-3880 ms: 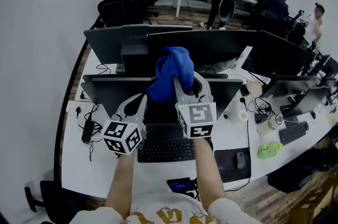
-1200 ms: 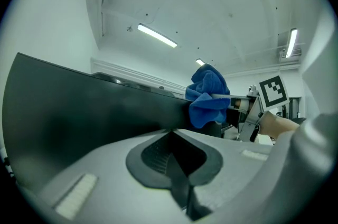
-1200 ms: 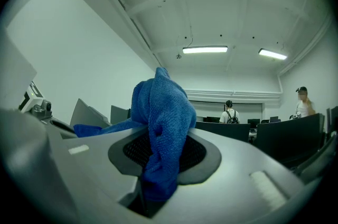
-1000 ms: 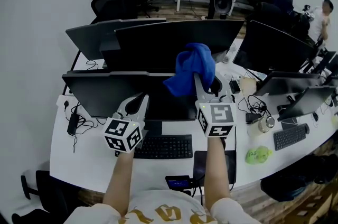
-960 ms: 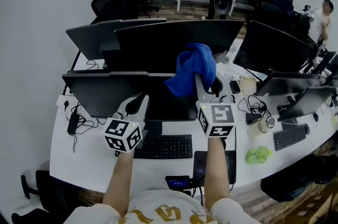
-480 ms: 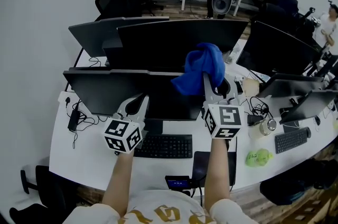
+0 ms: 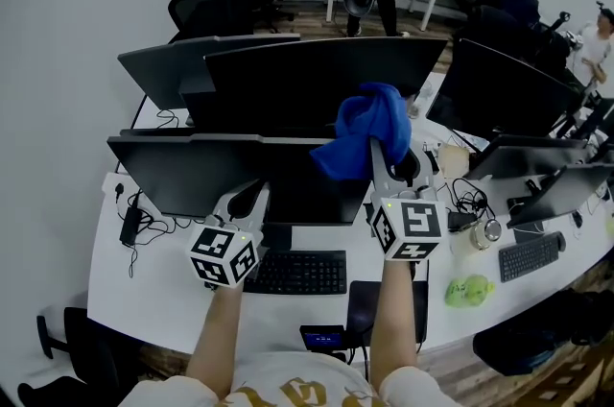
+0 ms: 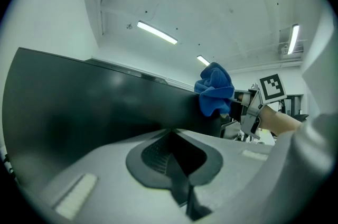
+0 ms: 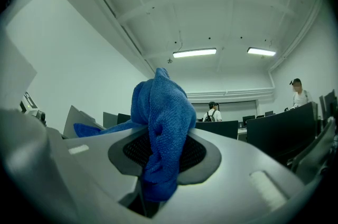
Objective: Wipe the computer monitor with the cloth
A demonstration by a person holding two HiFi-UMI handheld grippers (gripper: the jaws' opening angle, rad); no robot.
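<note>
Cloth position has shifted rightward along the top edge of the monitor, now near its right end, so the wiping pass along that edge appears well advanced. Right tongs are clamped on the cloth, a bunched blue terry piece with one corner trailing left. Left tongs are closed together and empty, in front of the screen.

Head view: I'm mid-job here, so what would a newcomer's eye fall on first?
The bright blue cloth stands out first. It is bunched and clamped in the right tool, up at the top edge of the nearest dark monitor, toward its right end. Next comes the left tool, shut on nothing and held low in front of that screen.
</note>
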